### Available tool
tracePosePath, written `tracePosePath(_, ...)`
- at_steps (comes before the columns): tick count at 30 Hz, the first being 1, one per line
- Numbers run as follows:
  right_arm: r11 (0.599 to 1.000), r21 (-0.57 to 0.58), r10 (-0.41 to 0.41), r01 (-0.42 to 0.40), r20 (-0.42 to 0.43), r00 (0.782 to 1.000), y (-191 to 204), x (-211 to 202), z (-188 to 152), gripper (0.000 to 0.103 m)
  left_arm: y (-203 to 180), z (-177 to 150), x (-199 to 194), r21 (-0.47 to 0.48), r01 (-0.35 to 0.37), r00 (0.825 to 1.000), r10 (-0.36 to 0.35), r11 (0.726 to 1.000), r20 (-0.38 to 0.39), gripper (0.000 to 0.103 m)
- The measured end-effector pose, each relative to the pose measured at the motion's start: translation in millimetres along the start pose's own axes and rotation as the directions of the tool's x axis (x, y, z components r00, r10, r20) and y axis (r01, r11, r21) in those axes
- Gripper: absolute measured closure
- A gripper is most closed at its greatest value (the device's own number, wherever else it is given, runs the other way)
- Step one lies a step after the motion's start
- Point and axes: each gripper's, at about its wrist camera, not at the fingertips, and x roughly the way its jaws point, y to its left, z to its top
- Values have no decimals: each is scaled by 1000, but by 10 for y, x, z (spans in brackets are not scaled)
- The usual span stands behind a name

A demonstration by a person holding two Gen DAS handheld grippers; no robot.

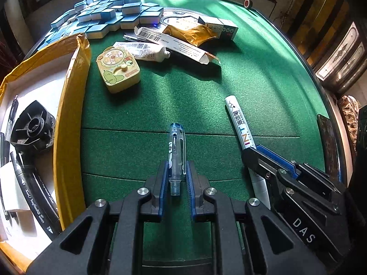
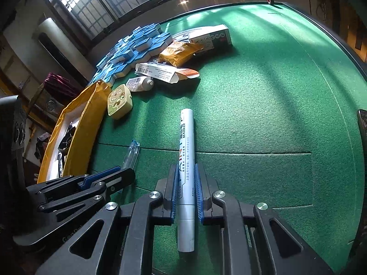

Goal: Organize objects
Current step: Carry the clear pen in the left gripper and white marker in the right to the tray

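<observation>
My left gripper (image 1: pixel 176 163) is shut on a clear blue pen barrel (image 1: pixel 176 151), which points away over the green felt table (image 1: pixel 252 73). My right gripper (image 2: pixel 186 168) is shut on a silver paint marker (image 2: pixel 186 160). In the left wrist view the marker (image 1: pixel 238 123) and the right gripper (image 1: pixel 263 155) lie to the right. In the right wrist view the pen barrel (image 2: pixel 132 152) and the left gripper (image 2: pixel 119 171) lie to the left. An open cardboard box (image 1: pixel 71 105) at the left holds black markers (image 1: pixel 34 192) and a black plastic part (image 1: pixel 32 126).
A yellow cartoon case (image 1: pixel 118 68), a white tube (image 1: pixel 142 51), an open carton (image 1: pixel 174 44), a yellow-brown packet (image 1: pixel 192 33) and a white-green box (image 1: pixel 218 26) lie further back. A heap of blue mahjong tiles (image 1: pixel 103 16) fills the far left. A red tape roll (image 1: pixel 247 3) sits at the far edge.
</observation>
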Motion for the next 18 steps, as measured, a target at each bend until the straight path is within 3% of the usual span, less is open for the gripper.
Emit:
tracePosePath(7,1000,-14,-26,26,10,1000,44,-11,-36,90,11,-18,-7,-4,-5,999,5,1000,43,90)
tracePosePath(14,1000,9,-12,11,13,1000,70,-14,-72,90,195,-87,-74,-114,140,990,-138,984,18,90)
tracePosePath(18,1000,5,-2,2,11,1000,133,-16,-87,90,258,-114,-142,-145,188,982,-186,971,30,90)
